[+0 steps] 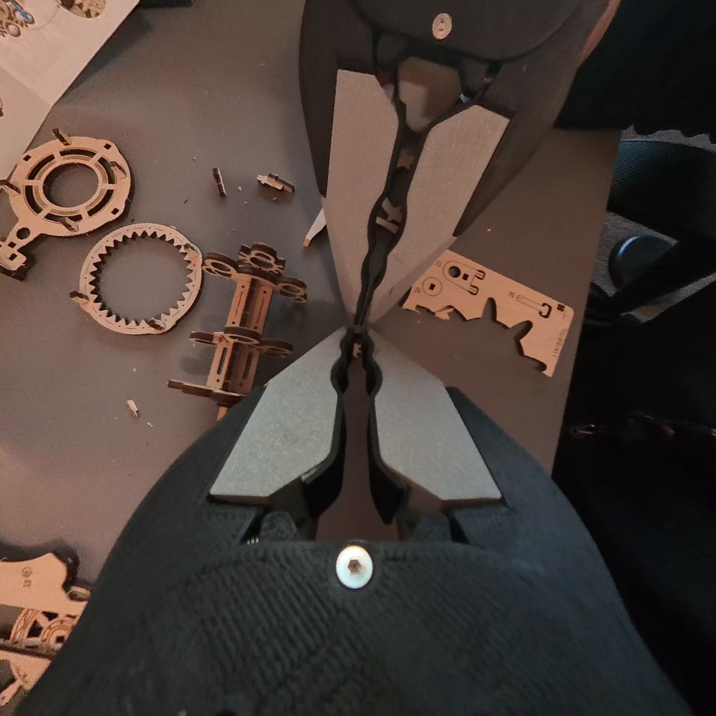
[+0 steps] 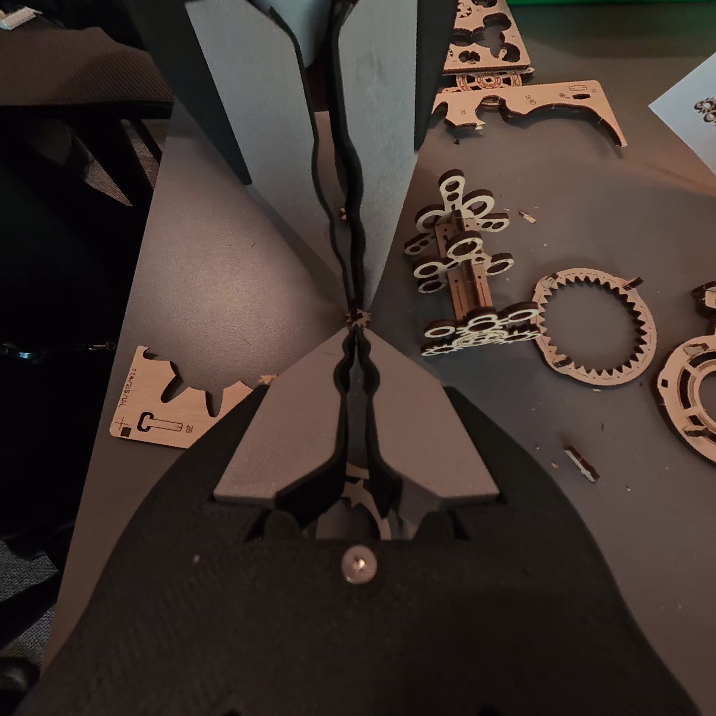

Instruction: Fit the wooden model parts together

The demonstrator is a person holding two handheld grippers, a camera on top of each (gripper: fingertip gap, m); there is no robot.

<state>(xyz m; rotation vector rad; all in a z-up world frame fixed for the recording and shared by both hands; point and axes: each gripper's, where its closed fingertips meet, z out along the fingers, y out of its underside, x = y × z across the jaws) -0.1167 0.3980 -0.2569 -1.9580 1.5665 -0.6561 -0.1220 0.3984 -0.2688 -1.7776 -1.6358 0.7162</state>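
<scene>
Left wrist view: The left gripper (image 1: 356,343) has its two fingers drawn almost together, pinching a small wooden piece (image 1: 357,350) at the tips. The right gripper (image 1: 362,314) comes in from the top of this view, tip to tip with the left one. Its fingers are also nearly together, and a pale wooden part (image 1: 387,221) sits in the narrow gap between them, farther up from the tips. On the grey table (image 1: 174,97), to the left of the tips, lie a shaft assembly with lobed discs (image 1: 248,325), an internal-toothed ring gear (image 1: 141,278) and a round slotted frame (image 1: 67,193). A cut-out wooden sheet (image 1: 499,306) lies to the right of the tips. Two short wooden pegs (image 1: 219,181) (image 1: 275,183) lie apart on the table above the shaft assembly.

Right wrist view: The right gripper (image 2: 356,329) is closed to a thin slit. A small toothed wooden gear (image 2: 357,317) sits exactly where the two grippers' tips meet; which gripper clamps it cannot be told from this view. A star-patterned wooden part (image 2: 358,494) shows between the fingers near their base. The left gripper (image 2: 354,298) descends from the top, fingers nearly together. The shaft assembly (image 2: 465,271), ring gear (image 2: 596,325) and cut-out sheet (image 2: 155,410) lie on the table (image 2: 217,271).
</scene>
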